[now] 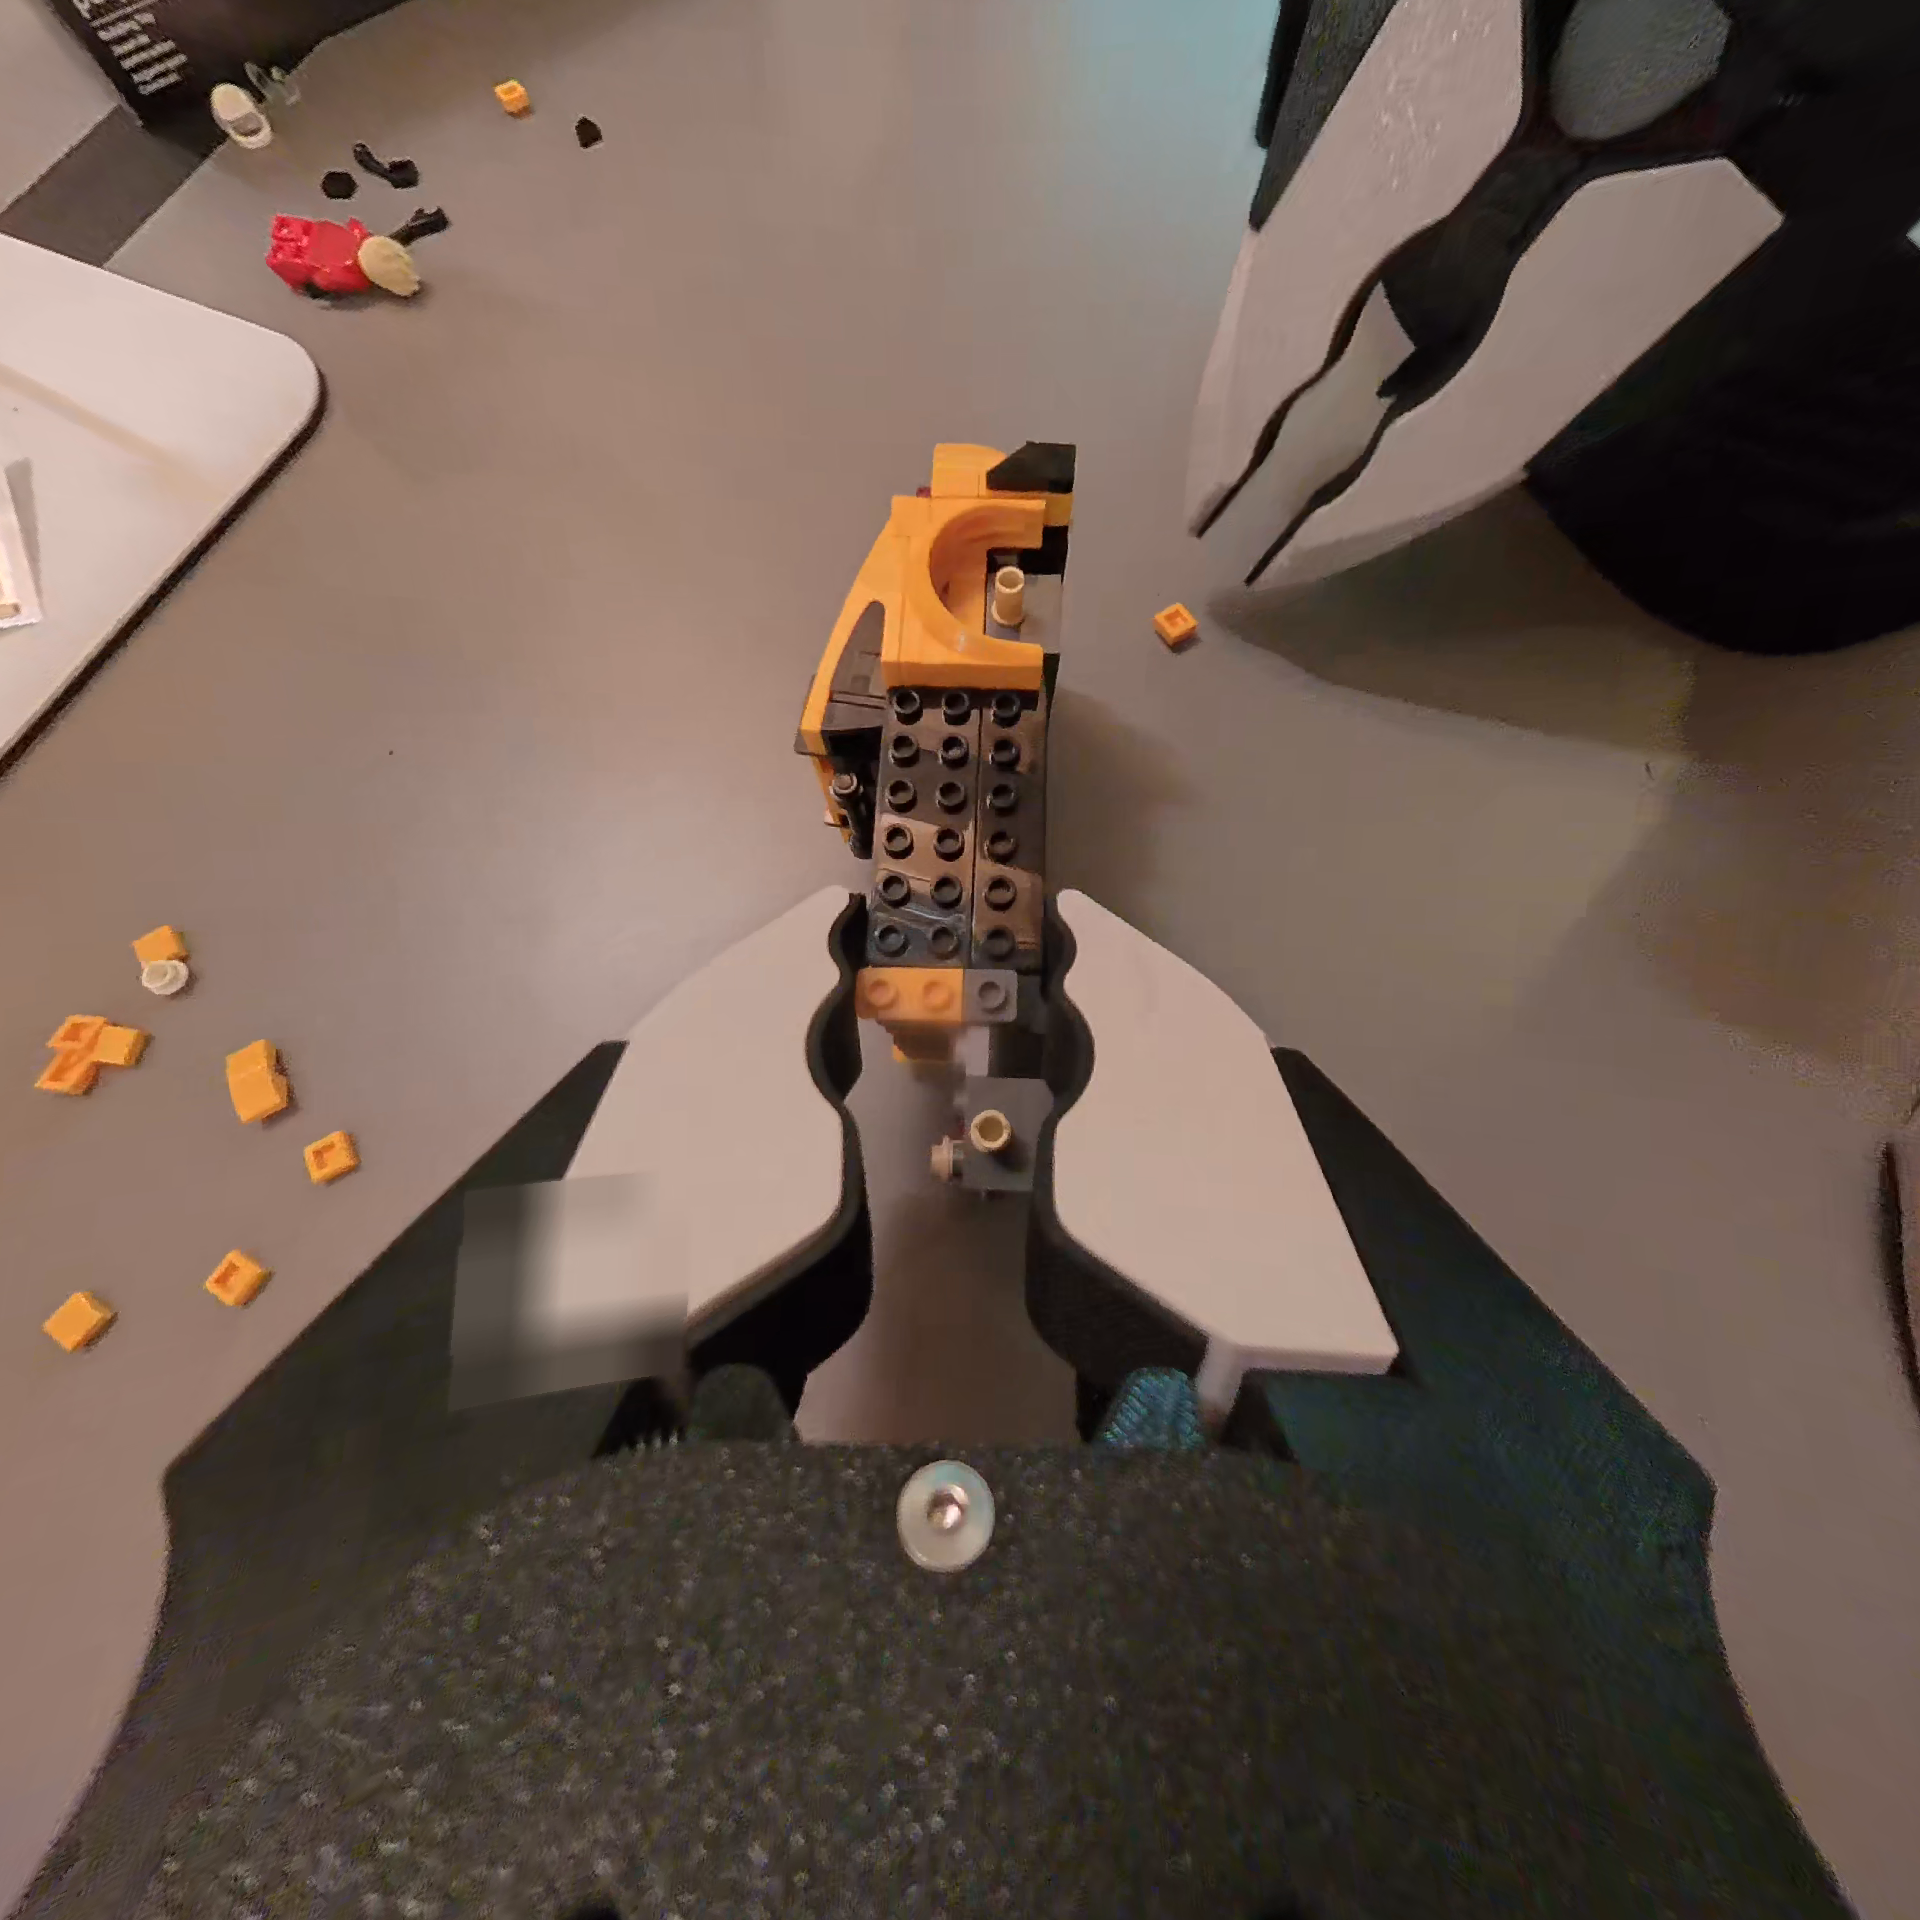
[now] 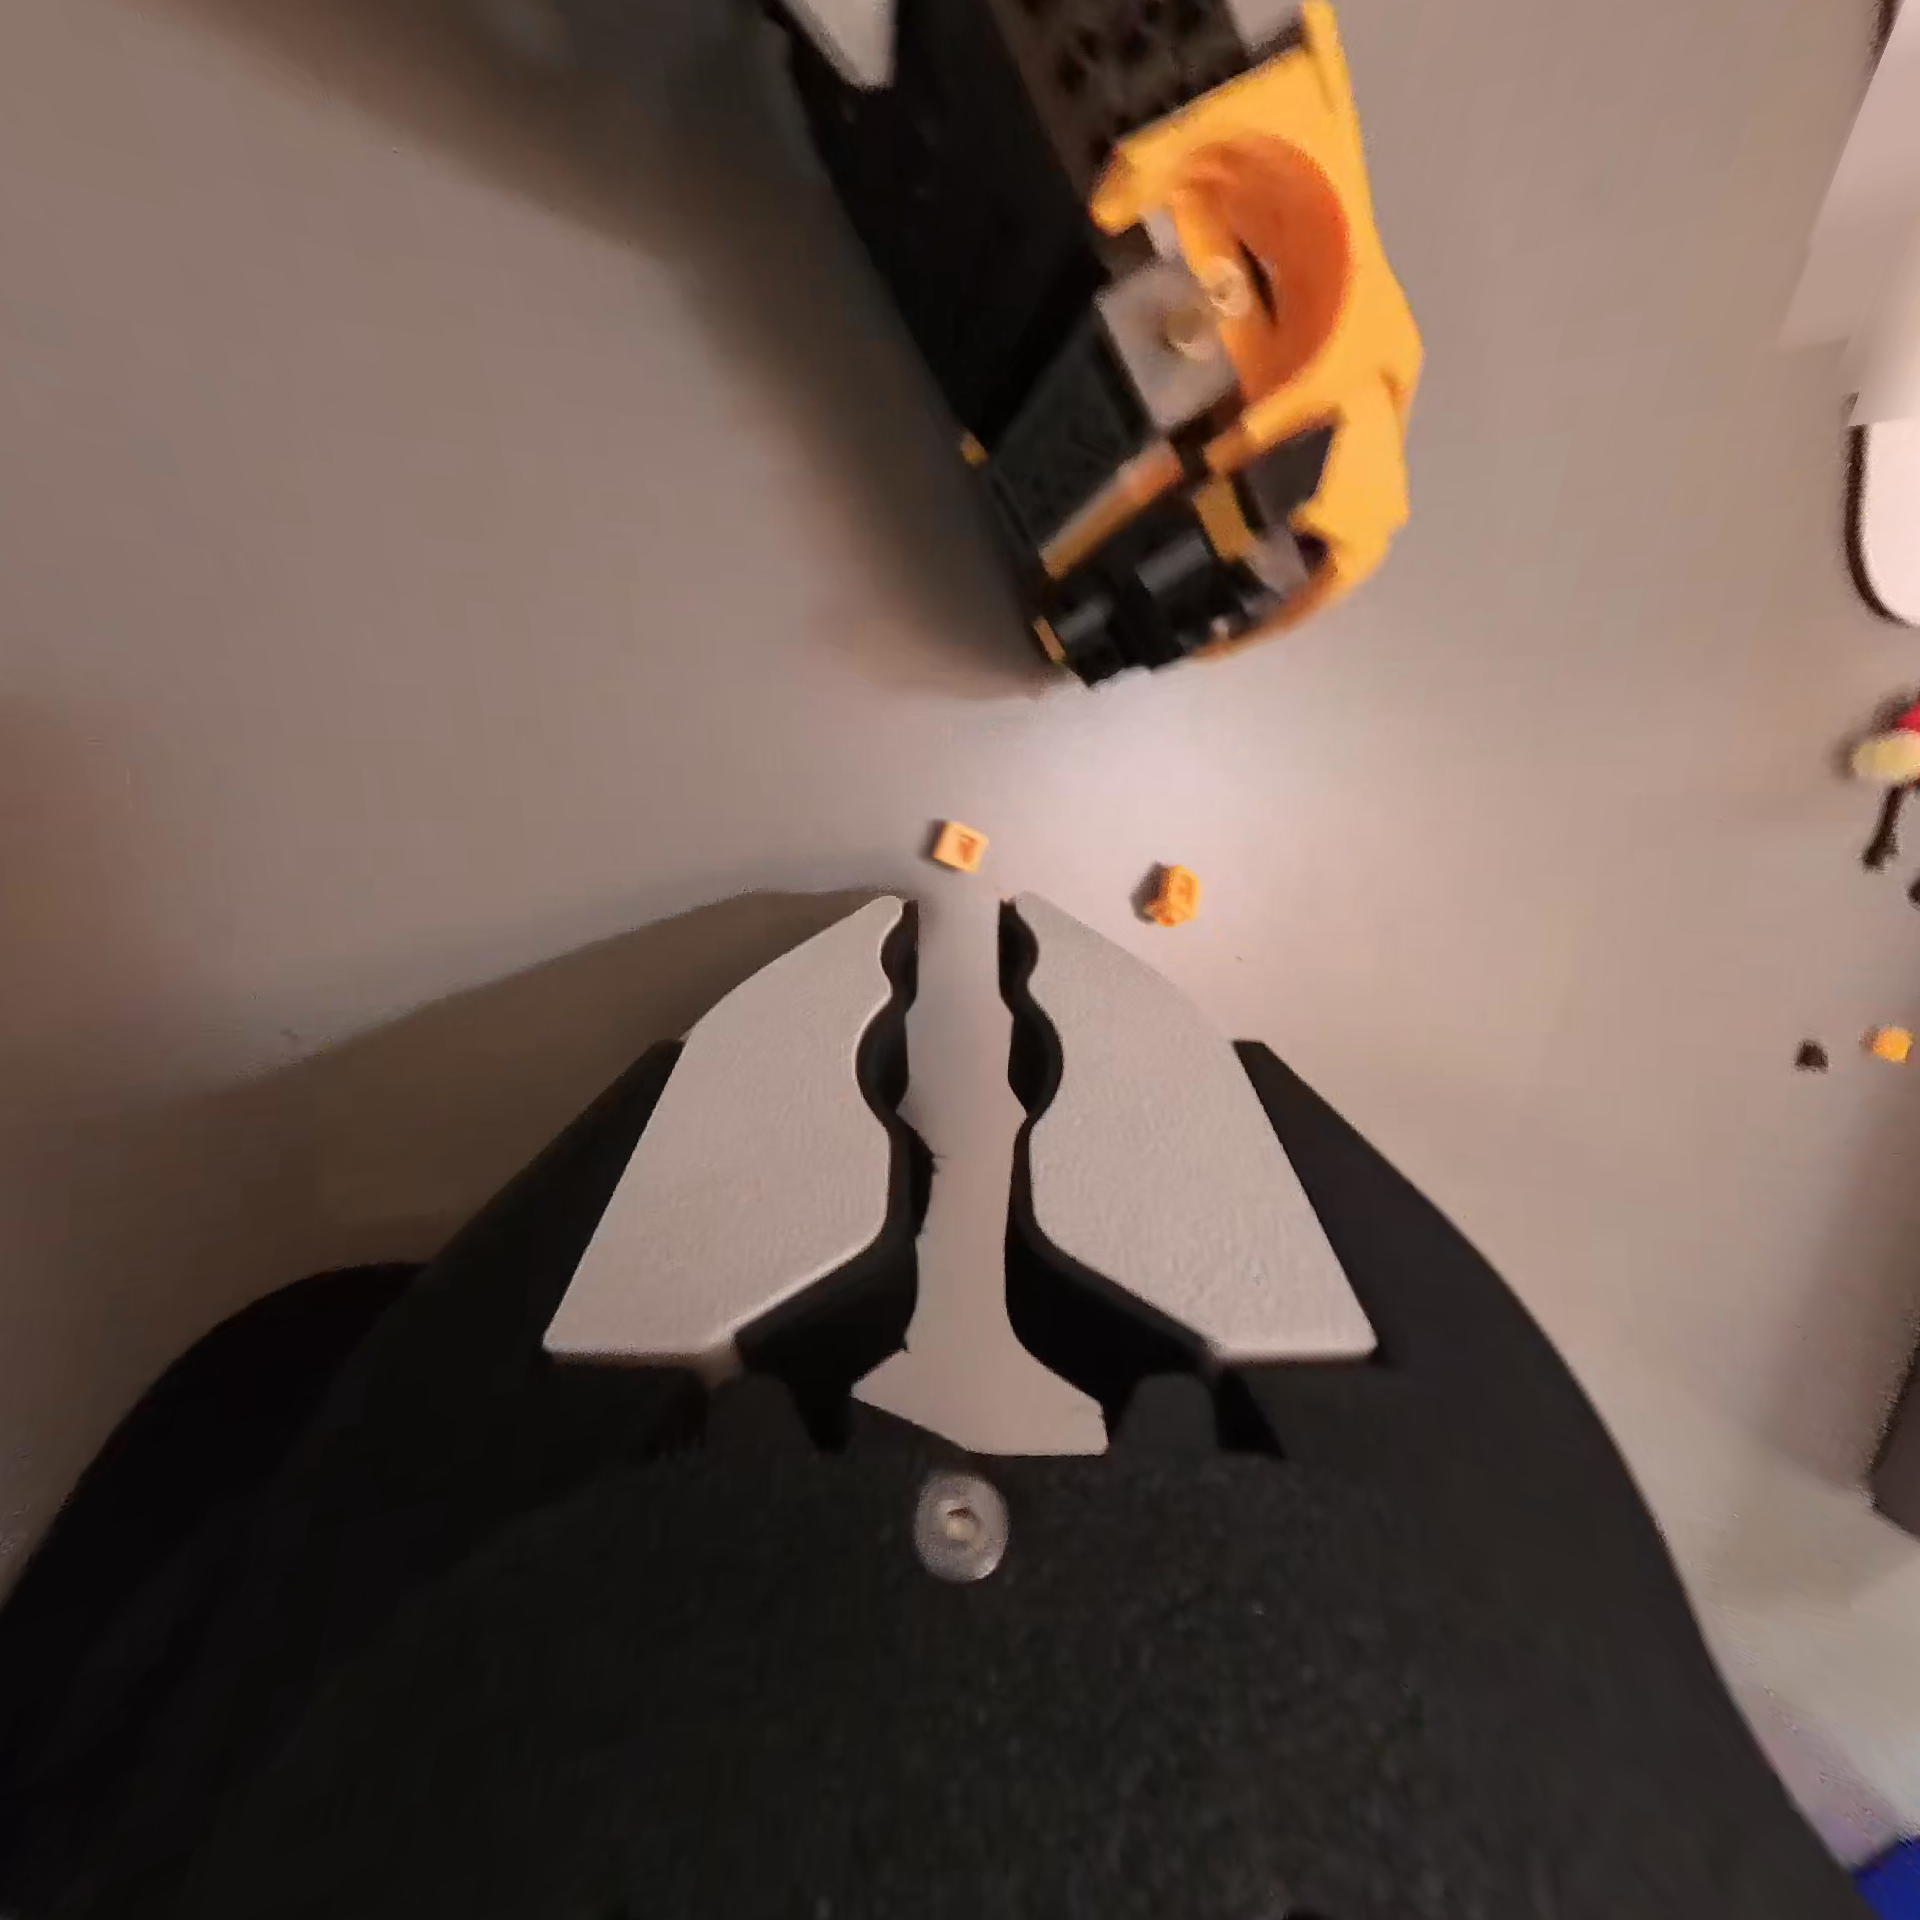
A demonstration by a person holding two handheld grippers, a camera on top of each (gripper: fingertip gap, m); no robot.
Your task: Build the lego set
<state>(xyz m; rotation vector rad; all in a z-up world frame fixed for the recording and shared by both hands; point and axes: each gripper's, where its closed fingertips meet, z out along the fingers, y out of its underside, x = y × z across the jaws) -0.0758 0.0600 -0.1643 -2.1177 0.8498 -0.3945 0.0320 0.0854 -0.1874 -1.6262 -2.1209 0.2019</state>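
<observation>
The left tongs (image 1: pixel 951 961) are clamped on the near end of a yellow and black brick model (image 1: pixel 951 727), pads pressed on both sides of its studded plate. The model looks light and rigid but likely to snap apart at its joints, so the solid plate edges seem the safest hold. Beyond its far end the right tongs (image 2: pixel 958 914) stand slightly apart, gripping nothing, just short of a small yellow brick (image 2: pixel 958 844) on the grey desk (image 1: pixel 623 520).
</observation>
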